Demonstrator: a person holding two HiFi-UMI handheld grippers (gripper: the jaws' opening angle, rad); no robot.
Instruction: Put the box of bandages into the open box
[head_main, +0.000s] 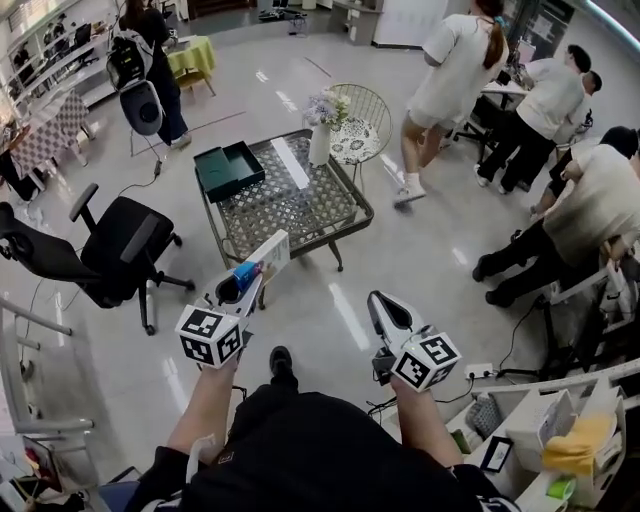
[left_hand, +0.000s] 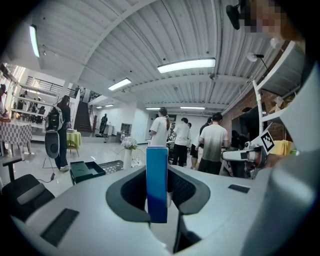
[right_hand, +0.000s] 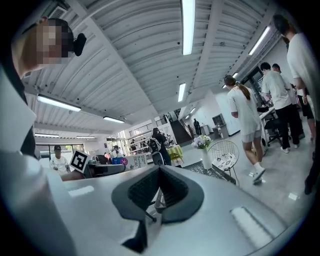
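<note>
My left gripper (head_main: 243, 287) clamped on bandage box (head_main: 264, 258), box held end-out, ready for drop-in. My right gripper (head_main: 384, 306) jaws together, empty, likely spare. Open green box (head_main: 228, 168) on counter (head_main: 345, 222), well ahead; need approach first.

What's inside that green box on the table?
The open green box looks empty from above: only its dark green bottom shows. The corners under its walls are too small to check.

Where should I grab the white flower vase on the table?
Probably the vase by its white body, from the side, below the flowers. It stands upright and narrow, and the blooms cover its top, so coming from above might crush them.
</note>
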